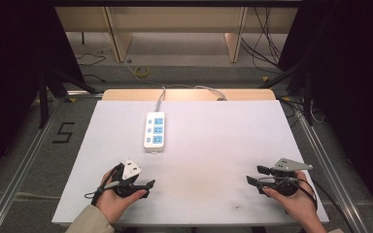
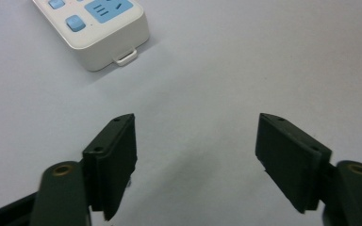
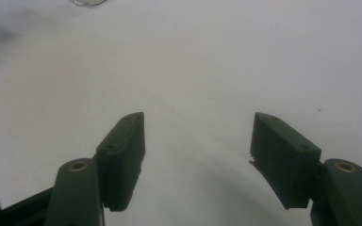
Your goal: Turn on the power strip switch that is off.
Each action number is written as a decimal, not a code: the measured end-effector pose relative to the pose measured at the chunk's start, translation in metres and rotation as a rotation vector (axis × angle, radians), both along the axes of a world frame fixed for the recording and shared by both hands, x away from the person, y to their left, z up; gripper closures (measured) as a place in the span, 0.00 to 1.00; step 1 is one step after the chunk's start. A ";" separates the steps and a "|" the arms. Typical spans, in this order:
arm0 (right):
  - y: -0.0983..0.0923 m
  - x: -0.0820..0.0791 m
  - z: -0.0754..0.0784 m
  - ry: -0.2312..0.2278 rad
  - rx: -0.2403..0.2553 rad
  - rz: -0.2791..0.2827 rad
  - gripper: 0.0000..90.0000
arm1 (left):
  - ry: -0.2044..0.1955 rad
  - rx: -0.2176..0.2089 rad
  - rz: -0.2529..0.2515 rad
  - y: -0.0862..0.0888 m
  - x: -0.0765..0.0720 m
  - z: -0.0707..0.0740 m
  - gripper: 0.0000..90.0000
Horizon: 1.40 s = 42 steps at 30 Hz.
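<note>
A white power strip with blue sockets lies lengthwise on the white table top, its grey cord running off the far edge. Its near end also appears at the upper left of the left gripper view. My left gripper, held in a hand at the near left, rests low over the table with its jaws wide apart and nothing between them. My right gripper, held at the near right, points left, and stands open over bare table.
Metal rails run along both sides of the table. A black "5" mark sits on the grey floor at the left. Cables and wooden furniture legs lie beyond the far edge.
</note>
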State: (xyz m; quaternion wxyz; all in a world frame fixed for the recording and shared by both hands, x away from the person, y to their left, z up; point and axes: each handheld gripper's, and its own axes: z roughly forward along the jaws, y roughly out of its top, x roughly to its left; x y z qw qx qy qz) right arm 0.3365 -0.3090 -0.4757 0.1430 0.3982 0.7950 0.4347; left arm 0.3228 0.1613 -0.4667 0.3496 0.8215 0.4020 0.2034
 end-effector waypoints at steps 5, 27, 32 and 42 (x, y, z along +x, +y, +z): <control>0.001 -0.001 0.001 -0.002 -0.002 0.001 0.41 | -0.016 0.016 0.012 0.004 -0.001 0.004 0.65; 0.003 0.000 0.000 -0.004 -0.001 0.006 0.41 | 0.048 0.022 0.068 0.002 0.009 0.017 1.00; 0.003 0.000 0.000 -0.002 -0.001 0.003 0.41 | 0.050 0.029 0.069 0.001 0.016 0.019 1.00; 0.003 0.000 0.000 0.003 -0.002 0.000 0.41 | 0.060 0.039 0.083 0.000 0.031 0.021 1.00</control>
